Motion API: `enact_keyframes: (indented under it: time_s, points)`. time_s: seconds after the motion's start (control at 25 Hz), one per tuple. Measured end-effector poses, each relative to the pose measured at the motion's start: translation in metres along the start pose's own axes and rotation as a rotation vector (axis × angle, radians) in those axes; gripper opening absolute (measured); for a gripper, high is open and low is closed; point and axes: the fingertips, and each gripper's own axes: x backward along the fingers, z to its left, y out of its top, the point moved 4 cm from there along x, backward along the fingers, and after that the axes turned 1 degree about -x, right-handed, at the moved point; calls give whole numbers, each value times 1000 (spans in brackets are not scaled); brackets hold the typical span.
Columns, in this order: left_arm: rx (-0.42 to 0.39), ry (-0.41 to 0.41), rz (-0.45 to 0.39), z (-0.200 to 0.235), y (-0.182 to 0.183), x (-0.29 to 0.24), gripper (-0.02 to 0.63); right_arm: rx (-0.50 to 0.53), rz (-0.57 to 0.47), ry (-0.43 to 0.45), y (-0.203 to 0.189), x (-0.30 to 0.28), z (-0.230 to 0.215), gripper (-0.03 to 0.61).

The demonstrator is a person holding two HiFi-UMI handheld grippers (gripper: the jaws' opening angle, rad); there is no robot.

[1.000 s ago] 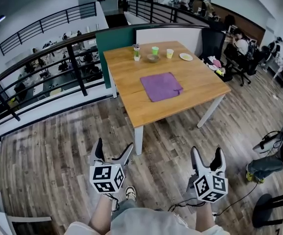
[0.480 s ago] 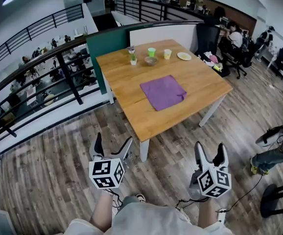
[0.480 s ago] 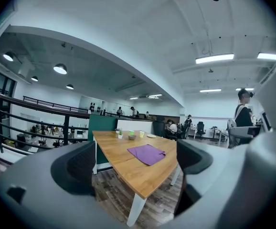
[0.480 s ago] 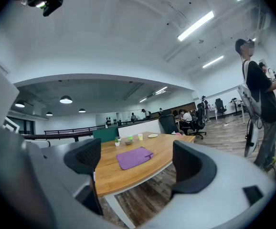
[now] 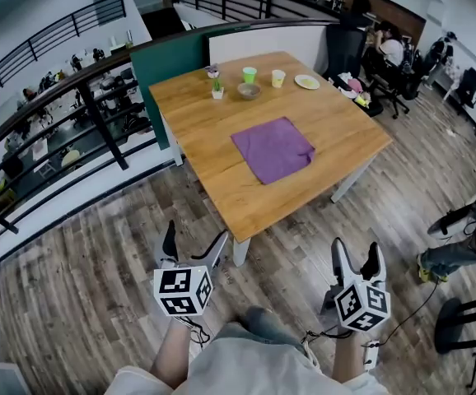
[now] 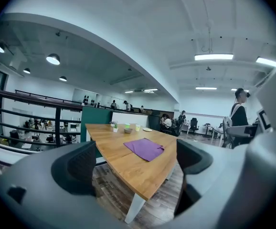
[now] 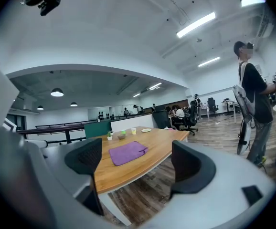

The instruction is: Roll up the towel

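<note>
Wooden table (image 5: 221,142): ahead of both grippers.
Purple towel (image 5: 273,148): flat mid-table, near-square, no clear long axis, edges roughly along the table's, right corner rumpled.
Left gripper (image 5: 195,241): jaws wide, empty.
Right gripper (image 5: 357,253): jaws wide, just closing slightly, empty.
Bowl (image 5: 249,90), green cup (image 5: 249,74), pale cup (image 5: 278,77): far edge, contents unreadable.

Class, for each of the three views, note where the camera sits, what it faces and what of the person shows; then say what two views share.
Head view: on the head, looking steeply down at the light wooden table; left gripper, right gripper and forearms show.
Left gripper view: on that gripper, facing the table; open, empty jaws show.
Right gripper view: likewise; empty open jaws have just closed slightly.
Shared: both gripper views show the flat purple cloth towel.
</note>
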Motion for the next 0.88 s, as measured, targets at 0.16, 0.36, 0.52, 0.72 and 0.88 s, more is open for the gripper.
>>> enact_keyframes:
  time_s: [0.16, 0.36, 0.52, 0.72, 0.88]
  points:
    - [-8, -24, 44, -1, -9, -24, 530, 2, 24, -18, -5, -22, -5, 460]
    - [-46, -21, 65, 3, -7, -60, 529, -1, 39, -10, -7, -71, -9, 457]
    - [-40, 4, 63, 8, -1, -102, 529, 3, 36, 26, 1, -129, -13, 456]
    - [-24, 26, 56, -3, 9, -161, 529, 20, 37, 72, 18, -198, -26, 451]
    - [-12, 48, 62, -9, 19, -202, 529, 19, 60, 104, 30, -252, -38, 435]
